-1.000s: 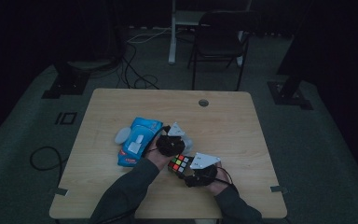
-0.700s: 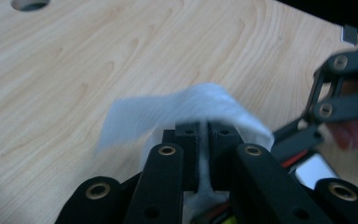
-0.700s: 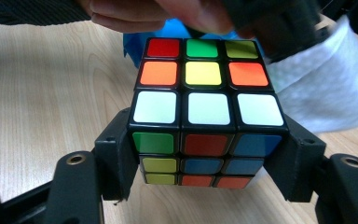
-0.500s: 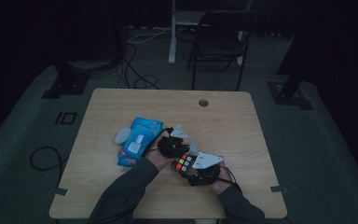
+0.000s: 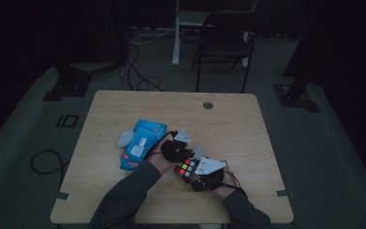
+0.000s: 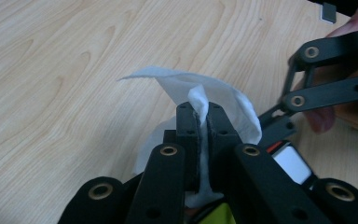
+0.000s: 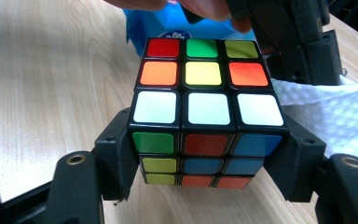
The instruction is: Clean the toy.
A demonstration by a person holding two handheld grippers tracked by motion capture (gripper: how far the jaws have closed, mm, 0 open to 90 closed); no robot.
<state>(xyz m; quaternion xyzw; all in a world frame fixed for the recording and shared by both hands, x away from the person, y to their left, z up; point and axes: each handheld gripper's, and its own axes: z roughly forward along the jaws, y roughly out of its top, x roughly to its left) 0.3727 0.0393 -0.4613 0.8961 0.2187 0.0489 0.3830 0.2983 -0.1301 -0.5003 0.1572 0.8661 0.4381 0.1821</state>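
Right gripper (image 7: 205, 154): jaws clamped on either side of a scrambled Rubik's cube (image 7: 204, 112), centre of the right gripper view; in the high view the cube (image 5: 184, 168) sits lower centre of the wooden table (image 5: 248, 124). Left gripper (image 6: 199, 116): jaws pressed together on a white wipe (image 6: 223, 95), just beside the cube. Blue wipes pack (image 5: 140, 143) lies left of centre in the high view, a white wad (image 5: 124, 139) touching its left edge

Wipe (image 6: 214, 100) lower part hidden behind left tongs (image 6: 199, 116); cube (image 7: 204, 112) underside unseen.
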